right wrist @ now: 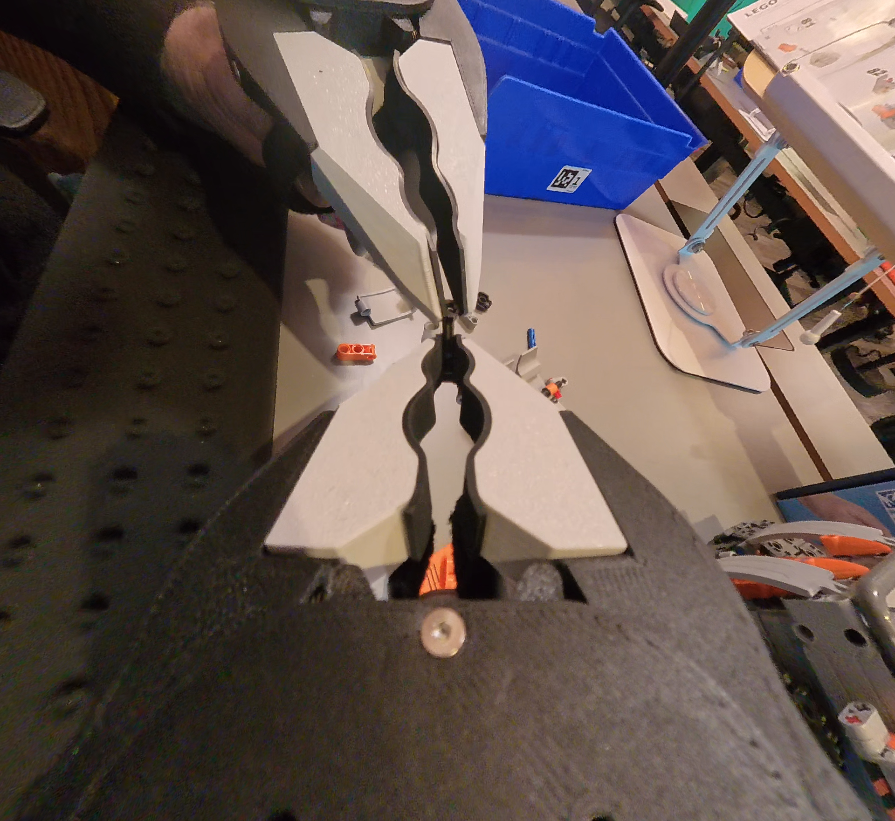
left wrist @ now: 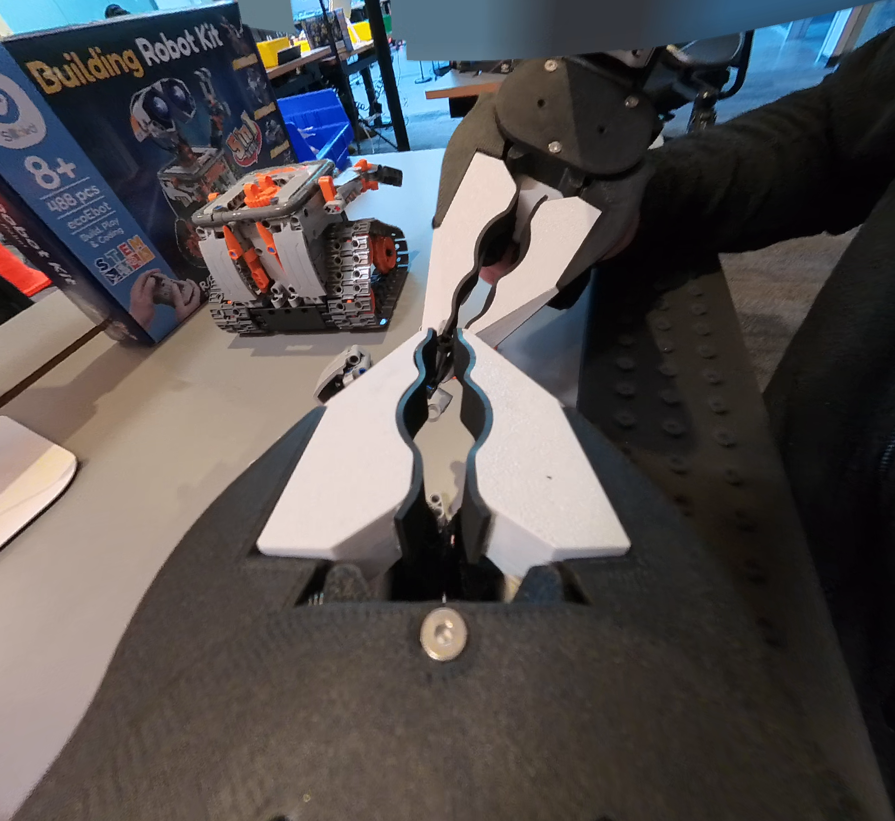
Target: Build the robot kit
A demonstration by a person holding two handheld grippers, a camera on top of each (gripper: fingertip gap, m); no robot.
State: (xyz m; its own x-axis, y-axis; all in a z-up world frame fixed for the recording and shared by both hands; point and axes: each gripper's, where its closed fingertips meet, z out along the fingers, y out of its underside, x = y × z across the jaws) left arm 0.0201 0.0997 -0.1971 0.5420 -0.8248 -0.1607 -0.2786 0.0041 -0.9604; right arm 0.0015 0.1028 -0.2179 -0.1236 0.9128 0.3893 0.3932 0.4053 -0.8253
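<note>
My left gripper (left wrist: 443, 340) and my right gripper (right wrist: 448, 342) meet tip to tip just above the grey table (left wrist: 145, 434). Both are closed on the same small black pin-like piece (left wrist: 441, 354), which also shows in the right wrist view (right wrist: 449, 325), one gripper at each end. In the left wrist view the right gripper (left wrist: 448, 320) comes in from the upper right, held by a gloved hand (left wrist: 629, 216). In the right wrist view the left gripper (right wrist: 453, 306) comes down from the top. A grey and orange tracked robot model (left wrist: 300, 255) stands to the left on the table.
A printed kit box (left wrist: 121, 158) stands behind the model. Loose parts lie near the tips: a grey curved piece (left wrist: 341, 369), an orange piece (right wrist: 357, 352), a grey frame (right wrist: 385, 311), a blue pin (right wrist: 531, 335). A blue bin (right wrist: 571, 119) and a white stand base (right wrist: 697, 303) sit beyond. The tips of both grippers are at nearly the same place.
</note>
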